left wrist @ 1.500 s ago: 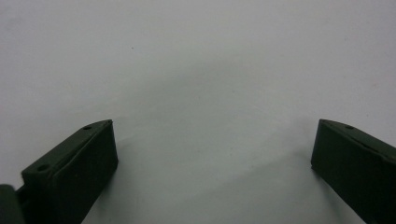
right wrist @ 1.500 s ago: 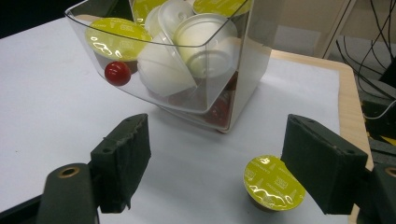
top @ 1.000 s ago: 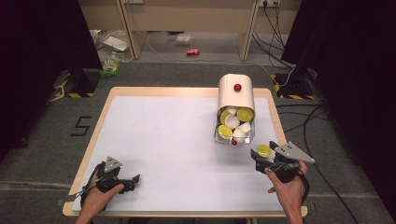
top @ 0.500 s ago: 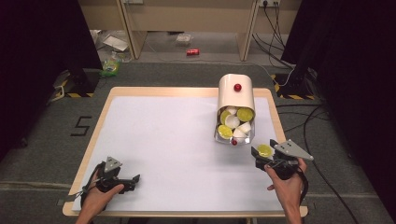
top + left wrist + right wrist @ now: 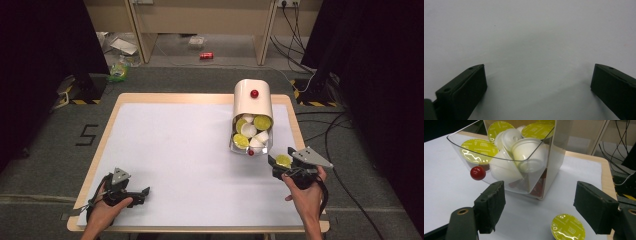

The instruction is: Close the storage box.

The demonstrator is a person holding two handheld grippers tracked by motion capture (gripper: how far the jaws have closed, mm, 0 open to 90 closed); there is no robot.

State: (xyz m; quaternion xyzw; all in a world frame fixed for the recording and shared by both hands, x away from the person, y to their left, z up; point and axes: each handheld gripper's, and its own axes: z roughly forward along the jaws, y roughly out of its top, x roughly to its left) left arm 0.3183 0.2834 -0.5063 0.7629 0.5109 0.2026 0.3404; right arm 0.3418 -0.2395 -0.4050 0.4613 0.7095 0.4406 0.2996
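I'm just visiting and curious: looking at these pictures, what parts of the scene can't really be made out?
- Capsule between the right gripper jaws: the right gripper view's bottom edge cuts it off; its lid print is too small to read.
- Clear bin: front capsules hide how many lie behind.
- Left gripper: the left gripper view's edges cut off its open jaws.
- High view: the can on the floor is too small to identify.

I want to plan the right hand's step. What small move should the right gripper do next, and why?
Probably lower the right gripper and shut it on the yellow-lidded capsule. Its jaws stand open with the capsule lying on the table between them, nearer the right jaw, just in front of the clear drawer full of capsules.
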